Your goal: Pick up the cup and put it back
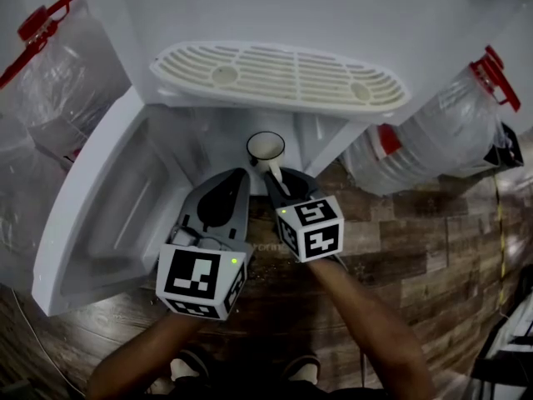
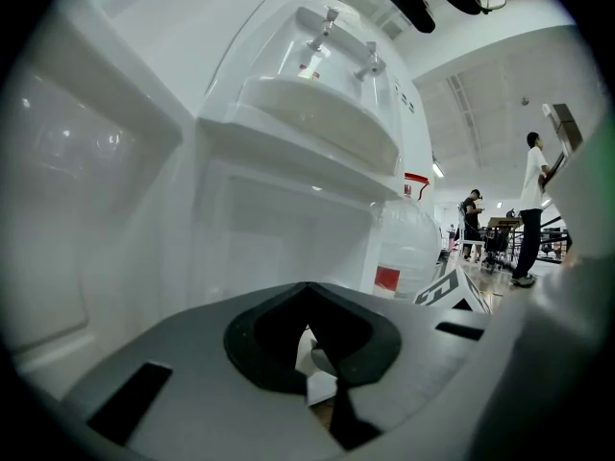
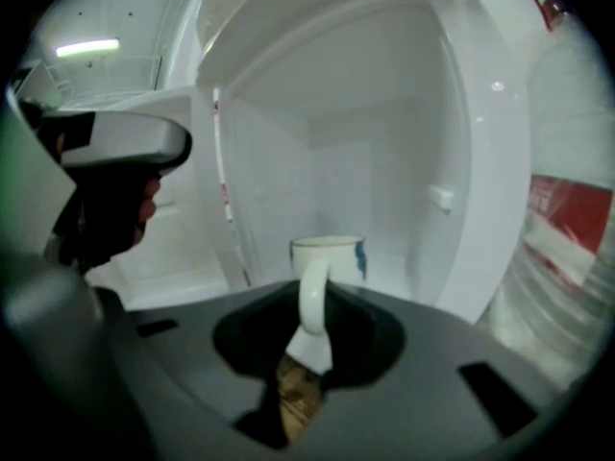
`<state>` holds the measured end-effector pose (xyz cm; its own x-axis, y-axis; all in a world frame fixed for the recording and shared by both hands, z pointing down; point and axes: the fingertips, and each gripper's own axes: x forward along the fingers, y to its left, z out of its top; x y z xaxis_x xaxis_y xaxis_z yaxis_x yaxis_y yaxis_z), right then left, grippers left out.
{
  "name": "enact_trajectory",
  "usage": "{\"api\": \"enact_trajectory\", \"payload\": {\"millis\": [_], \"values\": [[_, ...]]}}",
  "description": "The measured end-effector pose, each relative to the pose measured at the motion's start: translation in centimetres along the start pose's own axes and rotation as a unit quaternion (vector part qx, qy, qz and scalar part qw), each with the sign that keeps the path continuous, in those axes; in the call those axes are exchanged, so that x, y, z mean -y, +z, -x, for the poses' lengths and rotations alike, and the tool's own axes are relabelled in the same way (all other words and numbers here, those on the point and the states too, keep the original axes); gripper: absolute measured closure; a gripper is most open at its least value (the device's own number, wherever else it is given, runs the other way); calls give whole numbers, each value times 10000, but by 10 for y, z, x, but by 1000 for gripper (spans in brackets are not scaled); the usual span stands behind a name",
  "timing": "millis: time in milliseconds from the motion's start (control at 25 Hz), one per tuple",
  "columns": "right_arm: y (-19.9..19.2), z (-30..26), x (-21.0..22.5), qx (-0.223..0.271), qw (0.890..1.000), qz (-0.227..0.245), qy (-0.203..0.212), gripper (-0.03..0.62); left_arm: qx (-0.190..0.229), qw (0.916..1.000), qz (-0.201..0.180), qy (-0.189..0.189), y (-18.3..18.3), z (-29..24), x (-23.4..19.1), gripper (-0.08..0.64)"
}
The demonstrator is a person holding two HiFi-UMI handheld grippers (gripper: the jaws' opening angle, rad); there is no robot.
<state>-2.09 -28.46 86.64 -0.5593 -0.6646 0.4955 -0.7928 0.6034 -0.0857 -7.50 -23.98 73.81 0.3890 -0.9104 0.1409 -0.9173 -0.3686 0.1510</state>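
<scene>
A white cup [image 1: 266, 148] with a blue mark on its side [image 3: 330, 257] hangs at the mouth of the open lower cabinet [image 3: 365, 161] of a white water dispenser. My right gripper [image 1: 273, 177] is shut on the cup's handle [image 3: 312, 301], with the cup upright just beyond the jaw tips. Whether the cup touches the cabinet floor I cannot tell. My left gripper [image 1: 225, 192] is beside it on the left, jaws together with nothing between them [image 2: 322, 373], pointing at the dispenser's front.
The dispenser's drip tray [image 1: 283, 77] juts out above the cup. The cabinet door [image 1: 100, 223] stands swung open at the left. Large water bottles with red caps stand on the right [image 1: 433, 136] and left [image 1: 50, 82]. Wood floor [image 1: 416, 240] lies below; people stand far off [image 2: 530, 209].
</scene>
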Motion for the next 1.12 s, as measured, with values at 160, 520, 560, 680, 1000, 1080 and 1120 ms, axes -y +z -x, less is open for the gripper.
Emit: {"api": "enact_trajectory", "payload": {"millis": [160, 520, 560, 680, 1000, 1080, 1120], "values": [[1, 3, 1, 17, 10000, -47, 44, 514, -13, 10000, -42, -20, -1, 2, 3, 555], [3, 8, 2, 111, 9999, -66, 92, 514, -15, 10000, -18, -3, -2, 1, 2, 555], [3, 8, 2, 122, 9998, -70, 105, 514, -20, 10000, -11, 6, -3, 1, 1, 555], [7, 11, 1, 161, 9997, -54, 161, 514, -26, 10000, 3, 22, -3, 0, 0, 555], [19, 25, -15, 327, 9985, -27, 447, 515, -29, 10000, 55, 65, -4, 0, -6, 555], [23, 32, -19, 405, 9978, -48, 532, 515, -37, 9999, 57, 83, -4, 1, -8, 555], [25, 36, -21, 449, 9973, -58, 570, 515, -41, 9999, 61, 92, -4, 1, -9, 555]]}}
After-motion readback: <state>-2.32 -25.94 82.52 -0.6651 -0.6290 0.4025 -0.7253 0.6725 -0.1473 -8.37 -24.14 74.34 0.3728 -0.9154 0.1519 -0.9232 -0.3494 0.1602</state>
